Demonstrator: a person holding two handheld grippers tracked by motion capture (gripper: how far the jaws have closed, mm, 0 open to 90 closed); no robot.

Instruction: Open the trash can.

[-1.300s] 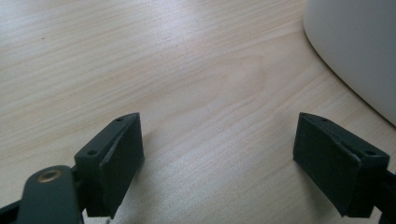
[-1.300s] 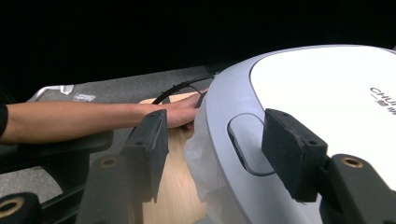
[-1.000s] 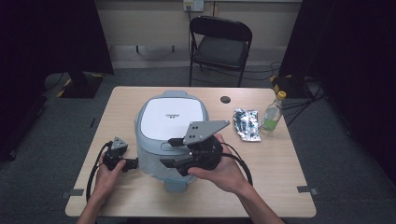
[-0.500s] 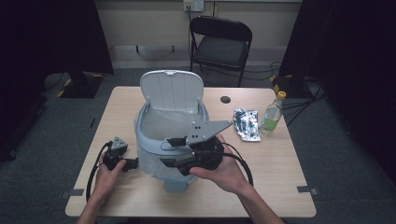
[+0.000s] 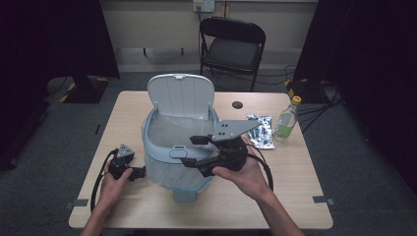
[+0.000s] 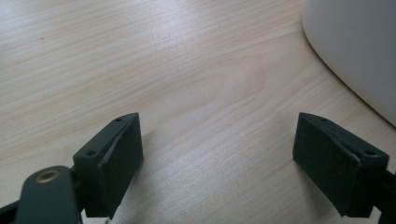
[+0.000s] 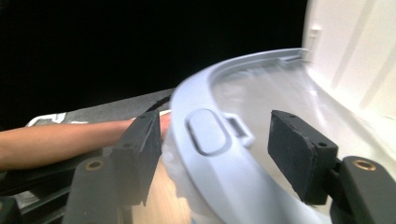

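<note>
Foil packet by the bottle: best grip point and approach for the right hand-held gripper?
Probably the foil packet's near edge, approached from the person's side, low along the table. It lies flat and crinkled, so a raised edge may give the jaws purchase. The bottle stands close on its right and the bin on its left, crowding side approaches. The right hand-held gripper is open.

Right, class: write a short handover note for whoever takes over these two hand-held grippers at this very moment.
Left hand-held gripper: open, low over the light wooden table, beside the bin.
Right hand-held gripper: open, jaws either side of the front rim and its oval latch button.
Pale blue plastic lidded bin: mid-table, white lid standing up, liner inside.
Done: lid open.
Left: probably binning the crumpled foil packet and clear bottle.
</note>
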